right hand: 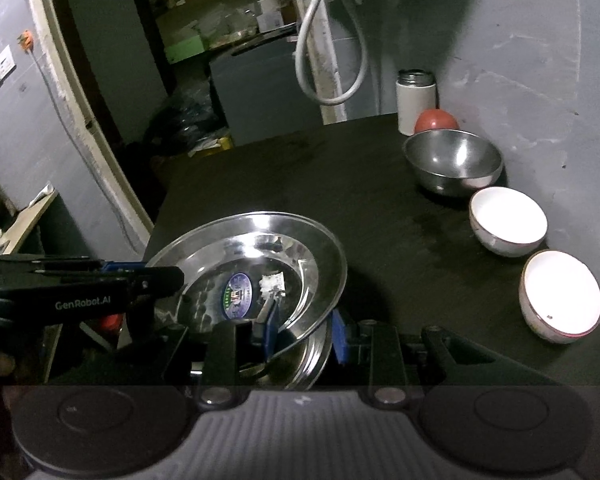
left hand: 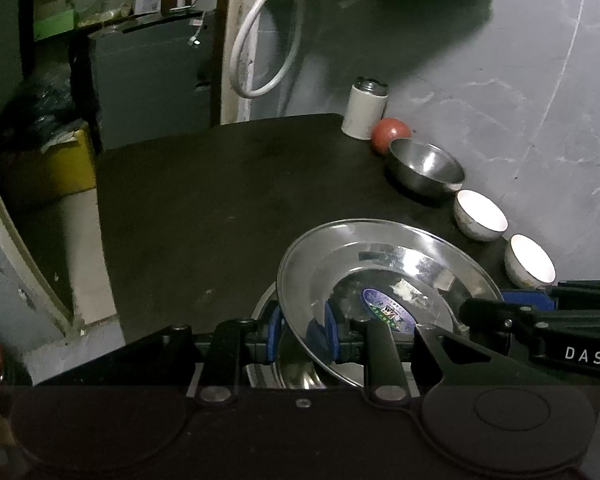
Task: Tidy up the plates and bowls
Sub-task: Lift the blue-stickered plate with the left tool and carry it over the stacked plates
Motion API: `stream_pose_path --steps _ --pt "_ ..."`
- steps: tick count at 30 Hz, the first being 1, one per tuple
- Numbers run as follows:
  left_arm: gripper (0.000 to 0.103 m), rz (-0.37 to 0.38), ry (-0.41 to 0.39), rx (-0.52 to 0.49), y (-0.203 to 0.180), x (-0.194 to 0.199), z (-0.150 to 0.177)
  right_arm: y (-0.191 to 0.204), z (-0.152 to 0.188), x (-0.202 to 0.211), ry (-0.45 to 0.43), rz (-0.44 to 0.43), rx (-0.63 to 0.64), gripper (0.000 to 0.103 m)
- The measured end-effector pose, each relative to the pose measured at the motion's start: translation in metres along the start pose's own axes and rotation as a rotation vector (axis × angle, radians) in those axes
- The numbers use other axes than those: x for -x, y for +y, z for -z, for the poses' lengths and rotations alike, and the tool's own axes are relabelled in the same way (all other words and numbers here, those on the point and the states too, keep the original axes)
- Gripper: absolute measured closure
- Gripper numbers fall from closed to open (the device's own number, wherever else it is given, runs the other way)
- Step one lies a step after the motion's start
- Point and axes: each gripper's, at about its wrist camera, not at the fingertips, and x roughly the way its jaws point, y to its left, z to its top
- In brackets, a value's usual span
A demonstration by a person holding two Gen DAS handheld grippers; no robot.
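— Blue pads of the left gripper (left hand: 300, 334) clamp the near rim of the steel plate (left hand: 380, 272). What's hidden?

— Another plate (right hand: 312, 360) beneath, mostly covered. The right gripper (right hand: 304, 334) is clamped on the same tilted plate's opposite rim.

— And the surroundings?

— A black table (left hand: 200, 208) against a grey wall; a steel bowl (right hand: 454, 162) and two white bowls (right hand: 508, 222) line its right edge.

Plates near me, bowls along the table's right edge.
I saw the top plate (left hand: 384, 280) tilted on a stack at the table's (left hand: 220, 208) near edge; three bowls lined the right edge, the canister (left hand: 364, 110) at the far right corner.
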Motion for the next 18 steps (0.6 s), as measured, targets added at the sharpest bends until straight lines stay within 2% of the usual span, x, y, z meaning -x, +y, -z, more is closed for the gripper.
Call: stream_pose_path --steps 9,18 --pt "0.078 -0.018 0.014 0.013 0.002 0.004 0.014 0.006 0.008 -0.003 0.03 -0.013 0.033 0.071" --pt "0.077 -0.06 0.016 -0.018 -0.004 0.002 0.021 0.01 0.014 -0.009 0.059 -0.02 0.053 0.07"
